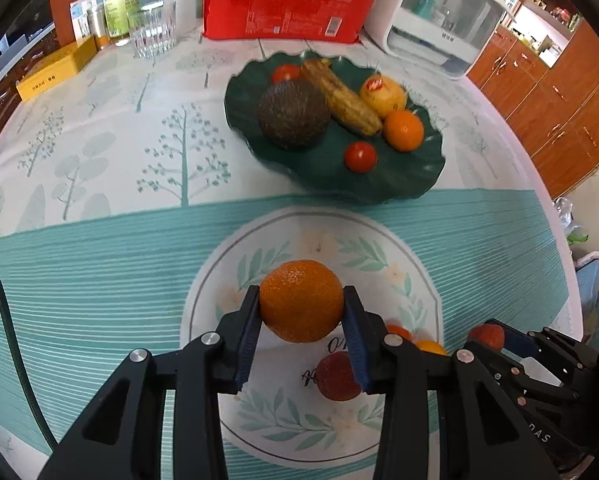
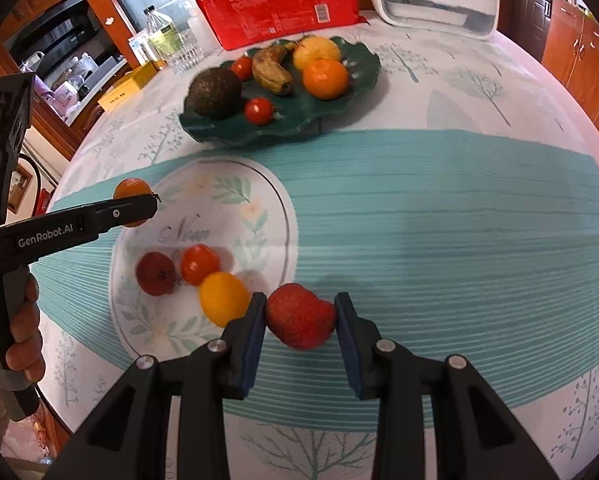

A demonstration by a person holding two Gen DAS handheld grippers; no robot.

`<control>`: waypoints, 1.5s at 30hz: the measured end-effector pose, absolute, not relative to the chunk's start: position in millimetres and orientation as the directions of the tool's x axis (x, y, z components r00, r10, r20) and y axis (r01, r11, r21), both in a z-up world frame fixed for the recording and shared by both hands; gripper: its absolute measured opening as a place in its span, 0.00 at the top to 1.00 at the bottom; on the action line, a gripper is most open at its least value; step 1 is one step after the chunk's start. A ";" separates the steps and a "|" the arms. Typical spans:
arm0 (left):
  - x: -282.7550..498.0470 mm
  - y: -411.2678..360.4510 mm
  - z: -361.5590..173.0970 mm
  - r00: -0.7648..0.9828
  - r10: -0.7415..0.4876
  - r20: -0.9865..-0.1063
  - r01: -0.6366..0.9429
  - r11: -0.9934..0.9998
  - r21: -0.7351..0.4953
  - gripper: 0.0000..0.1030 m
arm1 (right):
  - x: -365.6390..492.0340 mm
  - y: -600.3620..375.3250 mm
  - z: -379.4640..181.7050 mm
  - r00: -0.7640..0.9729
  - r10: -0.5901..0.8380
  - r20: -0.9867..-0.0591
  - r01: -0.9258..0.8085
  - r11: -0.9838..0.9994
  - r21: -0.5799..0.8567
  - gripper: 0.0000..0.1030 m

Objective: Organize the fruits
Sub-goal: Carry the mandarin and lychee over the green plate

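- My left gripper (image 1: pixel 301 312) is clenched on an orange (image 1: pixel 301 300), a pad pressing each flank across the widest part, so the round fruit sits centred and cannot roll out.
- My right gripper (image 2: pixel 300 316) grasps a strawberry (image 2: pixel 300 316) the same way, pads at its 2 sides; the grip looks light, which I judge suits soft fruit.
- Both fruits seem to hang clear of the tablecloth (image 2: pixel 439 208), though I cannot tell how high.
- Straight ahead of both grippers lies the green leaf-shaped dish (image 1: pixel 403 178), already holding an avocado (image 1: pixel 293 114), a banana (image 1: pixel 343 98), a yellow fruit (image 1: pixel 383 94), another orange (image 1: pixel 403 130) and 2 tomatoes (image 1: pixel 360 156). I judge that dish is where my 2 fruits are headed.
- Below and left of the right gripper, on the printed floral circle (image 2: pixel 259 184), 3 small fruits wait together: a dark red one (image 2: pixel 155 274), a tomato-like one (image 2: pixel 199 264) and a yellow one (image 2: pixel 223 298).
- From the left wrist view, those 3 are mostly hidden behind my own fingers, and the right gripper is cut off at the frame edge.
- The far tomato on the dish is half hidden by the avocado, and the yellow fruit's sticker is too blurred to read.
- In the right wrist view the left gripper's finger covers the middle of its orange.
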State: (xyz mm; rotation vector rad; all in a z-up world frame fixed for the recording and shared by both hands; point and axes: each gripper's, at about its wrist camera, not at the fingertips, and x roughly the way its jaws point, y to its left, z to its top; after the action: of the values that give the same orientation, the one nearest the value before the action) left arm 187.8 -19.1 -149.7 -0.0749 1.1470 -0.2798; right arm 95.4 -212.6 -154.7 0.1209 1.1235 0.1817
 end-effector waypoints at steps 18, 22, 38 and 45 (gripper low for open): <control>212.0 -8.5 -20.6 0.527 -0.259 -0.809 0.266 0.955 -0.133 0.63 | 175.6 -208.4 -9.5 0.557 0.223 -0.800 -0.183 0.973 0.143 0.66; 227.1 -10.9 15.2 0.580 -0.254 -0.774 0.281 0.954 -0.102 0.63 | 203.3 -207.9 39.4 0.627 0.215 -0.749 -0.206 0.973 0.106 0.66; 314.1 -41.1 3.1 0.521 -0.187 -0.833 0.274 0.961 -0.045 0.63 | 310.9 -189.9 37.1 0.570 0.210 -0.794 -0.234 0.968 0.088 0.66; 358.0 -53.3 -50.1 0.450 -0.173 -0.876 0.229 0.971 -0.074 0.63 | 354.3 -192.3 -35.4 0.472 0.173 -0.864 -0.207 0.975 0.082 0.66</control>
State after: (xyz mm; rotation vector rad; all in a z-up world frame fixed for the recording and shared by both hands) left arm 358.0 -53.3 -50.1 0.0581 1.0763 -0.2489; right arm 354.3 -192.3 -35.4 -0.0349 1.0537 0.2325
